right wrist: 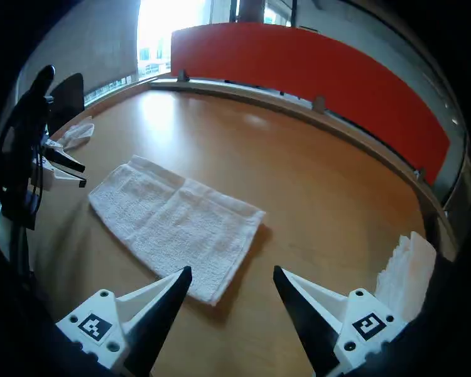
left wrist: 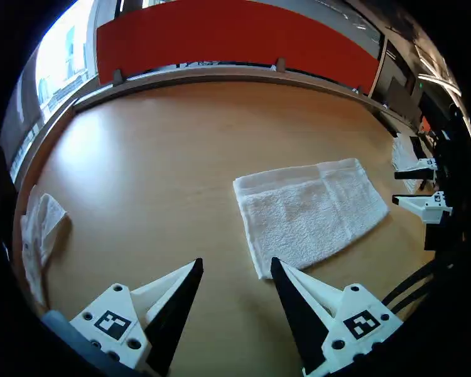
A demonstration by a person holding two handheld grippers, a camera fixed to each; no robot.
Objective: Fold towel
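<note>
- While our left gripper (left wrist: 235, 264) hangs with jaws spread and empty, the folded white towel (left wrist: 311, 210) lies flat on the table (left wrist: 160, 163) just ahead of its right finger.
- Our right gripper (right wrist: 232, 270) is likewise released; the towel's near corner sits beside its left fingertip.

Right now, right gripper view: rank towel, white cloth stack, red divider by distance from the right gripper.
1. towel: directly ahead of the right gripper, near corner almost beneath it.
2. white cloth stack: off to the right.
3. red divider: far back.
</note>
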